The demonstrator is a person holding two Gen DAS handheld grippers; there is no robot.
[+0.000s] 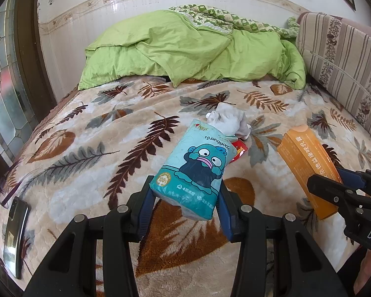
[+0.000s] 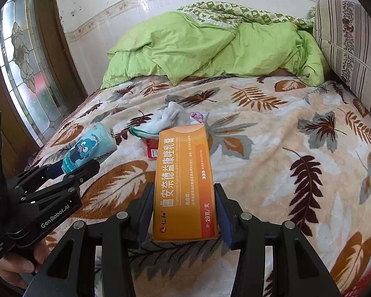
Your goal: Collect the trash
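Trash in both grippers, held above the leaf-print blanket (image 1: 91, 133) on the bed.

Lower centre of the left wrist view: left gripper (image 1: 185, 199), jaws pinching the lower end of a teal tissue pack (image 1: 197, 163) printed with a cartoon fish face. Lower right edge of the same frame: right gripper (image 1: 334, 185), jaws pinching an orange medicine box (image 1: 306, 165), seen here at a slant with its print upside down.

Lower centre of the right wrist view: same orange box (image 2: 183, 185) upright between the blue pads, front face readable, with Chinese characters and "29" near the bottom. Left gripper (image 2: 69, 168) at lower left, branded "GenRobot.AI", tissue pack (image 2: 86, 148) sticking out toward mid-frame. Holding hand (image 2: 19, 264) visible beneath it, shown only in this view.

Farther back, mid-frame: crumpled white cloth (image 1: 231, 121) lying on the blanket, a red wrapper (image 1: 238, 149) touching its near side. Small pale purple scrap (image 2: 197, 117) just beside the cloth, seen only in the right wrist view.

Only in the left wrist view, lower left: dark phone (image 1: 16, 235) flat near the bed's edge.

Top of both frames: rumpled green duvet (image 1: 185, 52) against the tiled wall (image 1: 136, 2). Striped cushion (image 1: 341, 59) at upper right. Leaded glass window (image 2: 24, 69) at upper left.
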